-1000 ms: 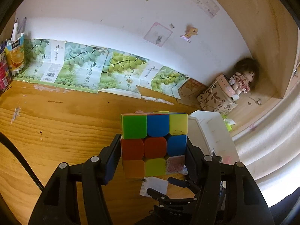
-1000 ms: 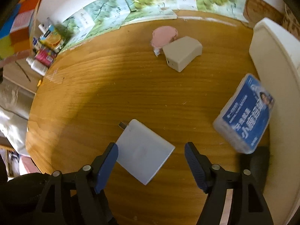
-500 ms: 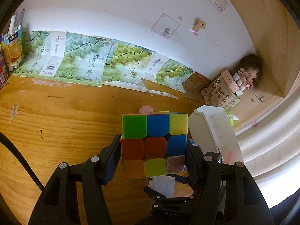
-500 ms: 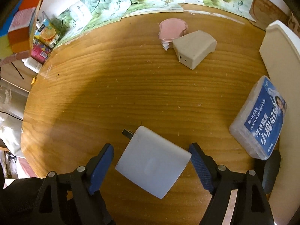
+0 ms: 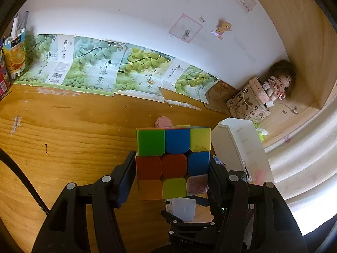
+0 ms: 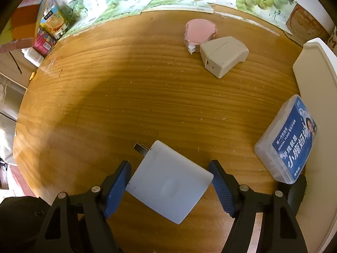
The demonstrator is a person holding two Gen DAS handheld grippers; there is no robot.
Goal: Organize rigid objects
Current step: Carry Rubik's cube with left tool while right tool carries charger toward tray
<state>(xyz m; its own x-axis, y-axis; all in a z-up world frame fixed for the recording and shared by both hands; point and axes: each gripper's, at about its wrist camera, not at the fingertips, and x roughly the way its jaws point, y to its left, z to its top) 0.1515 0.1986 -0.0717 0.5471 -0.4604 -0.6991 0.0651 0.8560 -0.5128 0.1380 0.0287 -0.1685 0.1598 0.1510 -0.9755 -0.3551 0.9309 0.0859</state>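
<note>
A multicoloured puzzle cube (image 5: pixel 172 162) is clamped in my left gripper (image 5: pixel 171 161), held above the wooden table (image 5: pixel 63 147); the cube also shows at the upper left edge (image 6: pixel 23 14) of the right wrist view. A white charger (image 6: pixel 168 181) with a metal plug lies flat on the table. My right gripper (image 6: pixel 169 165) points down over it, its jaws closing with the charger set diagonally between them. The blue pads (image 6: pixel 118 187) stand right at the charger's corners, and it still rests on the wood. The charger (image 5: pixel 183 208) also shows below the cube.
A pink round case (image 6: pixel 201 31) and a beige adapter (image 6: pixel 223 54) lie further back. A dental floss box (image 6: pixel 288 139) leans on a white bin (image 6: pixel 316 73) at the right. Drink cartons (image 6: pixel 52 23) stand at the left. A doll (image 5: pixel 278 84) and a patterned box (image 5: pixel 248 103) fill the corner.
The right gripper's jaws widened, then came in to the charger's corners, and the gripper shifted slightly over it. The left gripper kept hold of the cube and barely moved.
</note>
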